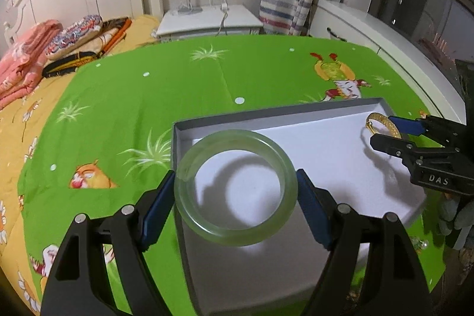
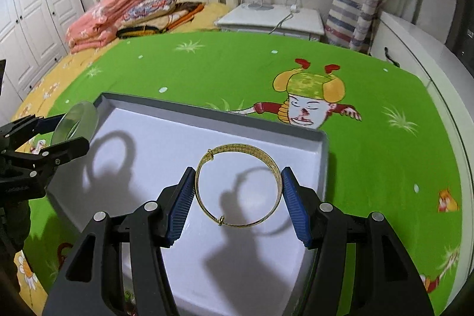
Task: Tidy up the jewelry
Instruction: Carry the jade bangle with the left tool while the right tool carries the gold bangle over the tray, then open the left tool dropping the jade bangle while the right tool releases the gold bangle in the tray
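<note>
Holding jade bangle (image 1: pixel 235 187) in left gripper (image 1: pixel 235 191), gold bangle (image 2: pixel 238 188) in right gripper (image 2: pixel 238 191), above tray (image 2: pixel 207 108).

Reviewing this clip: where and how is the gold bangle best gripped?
Across its widest span, as shown: the right gripper holds the gold bangle with one pad on each outer side of the ring, coming from above over the box. It is thin and round, so opposite outer edges likely hold steadiest.

I count two bangles: one pale green jade bangle (image 1: pixel 235 188) and one gold bangle (image 2: pixel 238 188), both above the single grey tray (image 1: pixel 275 111). I carry two grippers, one left gripper (image 1: pixel 235 208) and one right gripper (image 2: pixel 238 205), over that tray.
</note>
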